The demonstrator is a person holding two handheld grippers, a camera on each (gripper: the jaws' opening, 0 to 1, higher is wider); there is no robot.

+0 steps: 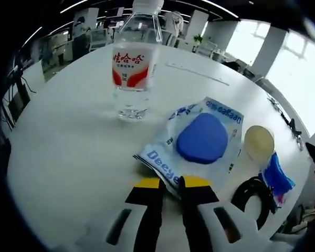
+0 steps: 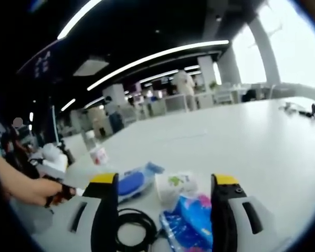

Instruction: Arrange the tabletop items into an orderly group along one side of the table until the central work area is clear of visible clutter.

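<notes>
- On the white surface [image 1: 68,136], left claw [image 1: 170,184] nips the wipes packet [image 1: 205,139] edge, presumably to drag it sideways.
- Right claw [image 2: 165,181] gapes wide, empty, above the blue pouch [image 2: 191,220].

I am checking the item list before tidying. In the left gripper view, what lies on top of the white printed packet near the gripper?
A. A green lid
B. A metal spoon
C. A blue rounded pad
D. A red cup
C: a blue rounded pad rests on the white packet with blue lettering, right ahead of the left hand-held gripper, beside the water bottle.
</notes>
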